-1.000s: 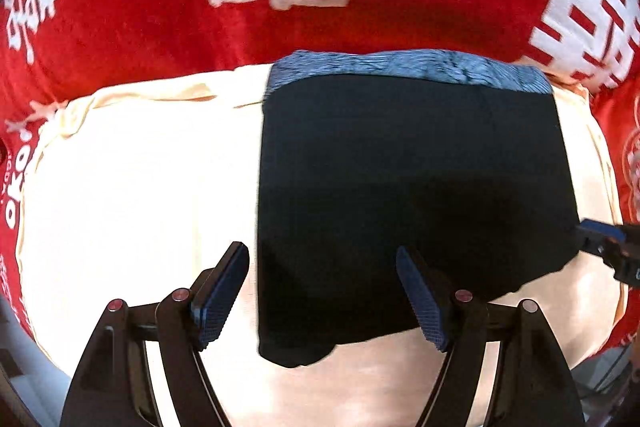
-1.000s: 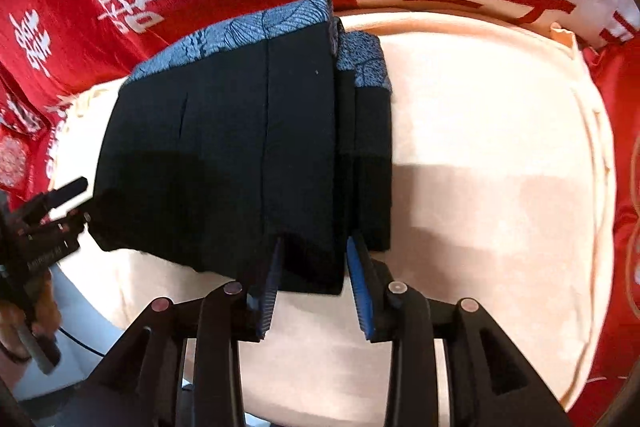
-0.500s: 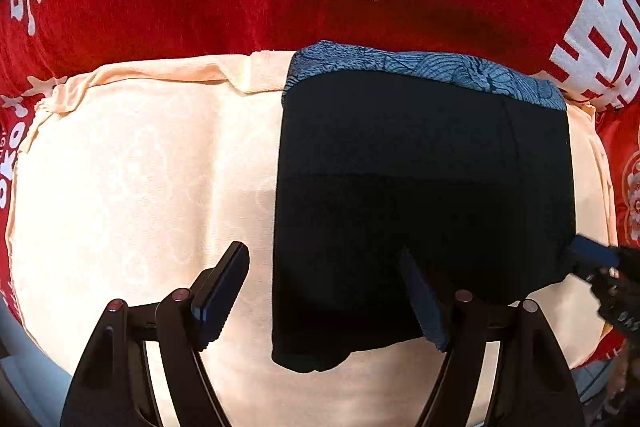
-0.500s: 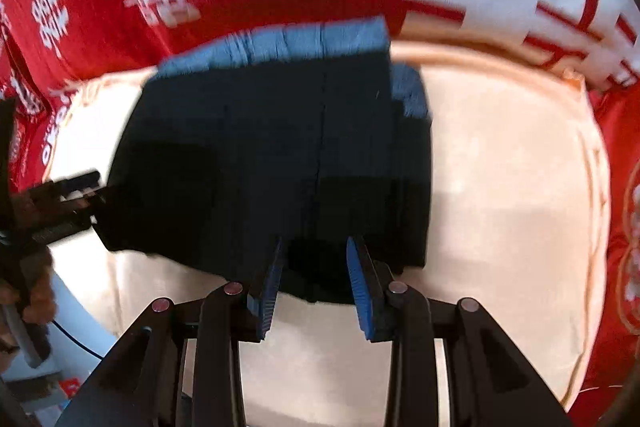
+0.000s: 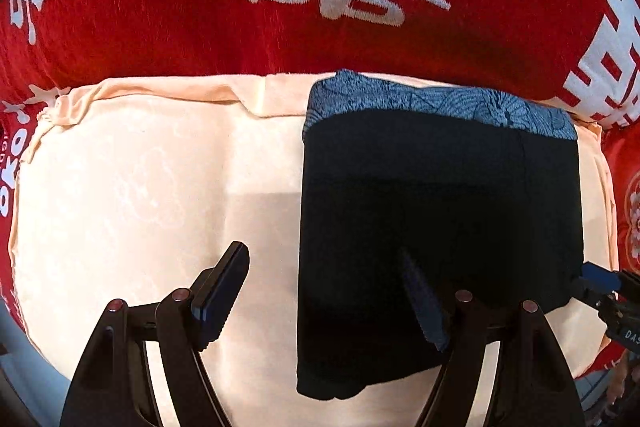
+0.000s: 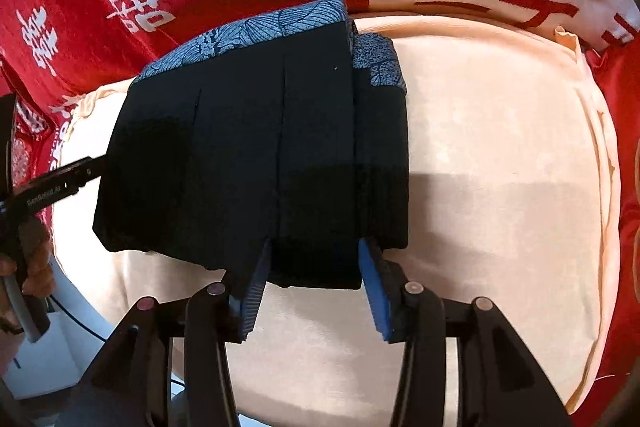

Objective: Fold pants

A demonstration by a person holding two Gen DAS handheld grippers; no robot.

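Black fabric, soft and limp: pants (image 5: 436, 227) sit folded into a compact block on a peach cloth (image 5: 140, 195), right half of it, blue patterned waistband at the far edge against the red blanket (image 5: 160, 7).

Left wrist view: left gripper (image 5: 324, 299) is spread wide, nothing between the fingers. It straddles the block's left edge: left finger over bare peach cloth, right finger over the black fabric near the front edge; contact unclear. Pose is low, pointing forward along the cloth. Right gripper's blue tip (image 5: 600, 277) pokes in at the block's right front corner.

Right wrist view: right gripper (image 6: 316, 291) is partly open, fingers either side of the front edge of the top layers (image 6: 248, 155). Looks like light contact or none; fabric isn't pinched together between the pads. Stack is several layers deep, with a lower layer stepping out on the right side. Left gripper (image 6: 64, 183) comes in from the left, tip at the block's left edge, person's hand (image 6: 28, 267) visible behind it.

Handling guess: light, floppy, non-slippery, no stiffness, so layers will slide and sag if lifted by one point. Best hold is through all layers at the thick front edge or a corner, both grippers together. Fold looks near done.
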